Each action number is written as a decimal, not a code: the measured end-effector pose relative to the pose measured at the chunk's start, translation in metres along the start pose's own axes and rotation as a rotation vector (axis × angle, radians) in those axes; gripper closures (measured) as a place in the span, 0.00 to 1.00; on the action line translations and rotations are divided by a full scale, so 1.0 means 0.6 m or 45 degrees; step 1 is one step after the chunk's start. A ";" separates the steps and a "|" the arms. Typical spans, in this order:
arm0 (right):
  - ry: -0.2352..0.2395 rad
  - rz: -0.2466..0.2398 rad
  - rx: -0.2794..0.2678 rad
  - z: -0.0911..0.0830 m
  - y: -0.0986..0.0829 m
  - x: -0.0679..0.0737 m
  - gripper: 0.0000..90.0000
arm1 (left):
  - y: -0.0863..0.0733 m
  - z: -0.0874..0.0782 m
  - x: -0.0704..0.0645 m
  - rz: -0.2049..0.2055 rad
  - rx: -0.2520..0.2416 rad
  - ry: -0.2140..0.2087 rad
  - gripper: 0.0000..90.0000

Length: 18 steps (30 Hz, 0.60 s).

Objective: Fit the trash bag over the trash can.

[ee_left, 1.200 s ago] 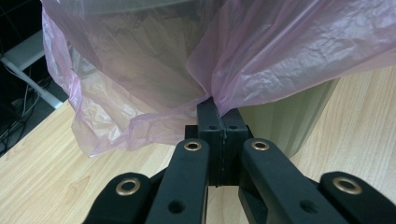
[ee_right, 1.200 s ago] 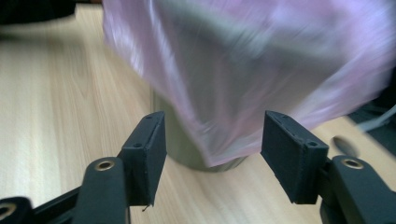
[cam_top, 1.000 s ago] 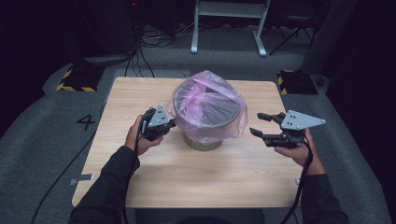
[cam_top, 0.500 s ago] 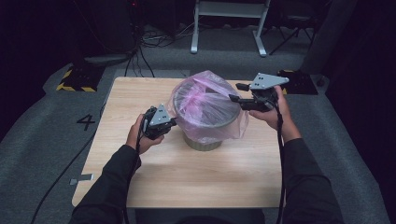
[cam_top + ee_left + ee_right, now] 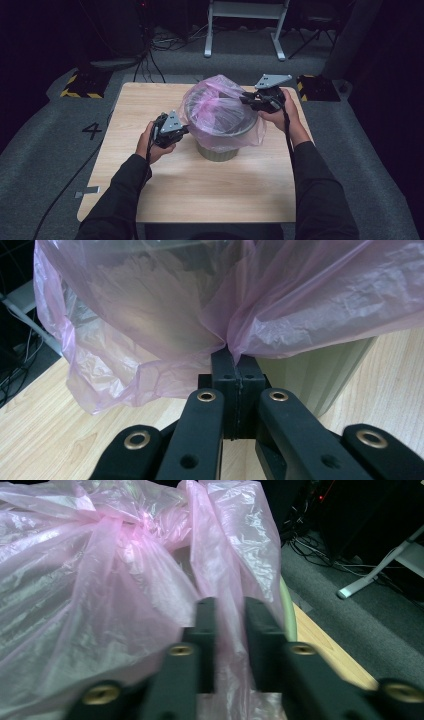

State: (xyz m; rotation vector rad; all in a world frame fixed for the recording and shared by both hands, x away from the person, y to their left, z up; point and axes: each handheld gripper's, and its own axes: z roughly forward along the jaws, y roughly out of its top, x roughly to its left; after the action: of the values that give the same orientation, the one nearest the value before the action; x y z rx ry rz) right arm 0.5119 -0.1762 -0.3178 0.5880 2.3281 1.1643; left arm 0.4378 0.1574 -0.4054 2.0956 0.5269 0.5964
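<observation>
My left tongs (image 5: 238,362) are clamped on the pink bag's (image 5: 220,112) hem at frame centre, draped over the bin (image 5: 220,150). My right tongs (image 5: 231,630) straddle a fold at the bin's far rim, slightly parted; bare surface (image 5: 210,195) lies below.

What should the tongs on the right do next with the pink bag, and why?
Probably squeeze shut. The right tongs stand slightly apart with a fold of the pink bag between them, at the far side of the grey bin. The left tongs are shut on the bag's near edge, so a second grip would let both hands pull the bag around the rim.
</observation>
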 end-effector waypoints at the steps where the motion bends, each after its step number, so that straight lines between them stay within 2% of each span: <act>1: 0.005 0.010 -0.010 0.000 0.000 -0.001 0.91 | 0.000 0.000 0.001 0.008 0.006 -0.003 1.00; 4: -0.016 0.058 -0.029 -0.004 -0.001 -0.006 0.99 | -0.001 0.002 0.002 0.005 0.016 -0.009 1.00; 6: -0.014 0.125 -0.058 -0.010 -0.004 -0.016 1.00 | -0.002 0.004 0.003 0.013 0.026 -0.014 1.00; 7: -0.037 0.167 -0.072 -0.013 -0.007 -0.024 1.00 | -0.003 0.005 0.003 0.008 0.029 -0.018 1.00; 13: -0.233 0.281 -0.021 -0.010 -0.028 -0.055 1.00 | -0.006 0.009 0.002 0.016 0.052 -0.030 1.00; 16: -0.274 0.352 -0.004 -0.001 -0.043 -0.070 1.00 | -0.008 0.014 0.002 0.020 0.071 -0.035 1.00; 18: -0.277 0.400 0.018 0.013 -0.060 -0.081 1.00 | -0.010 0.017 0.002 0.028 0.085 -0.034 1.00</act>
State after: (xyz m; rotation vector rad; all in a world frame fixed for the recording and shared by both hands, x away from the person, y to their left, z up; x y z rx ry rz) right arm 0.5491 -0.2184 -0.3408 1.0605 2.1112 1.1518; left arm 0.4440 0.1546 -0.4154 2.1720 0.5157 0.5696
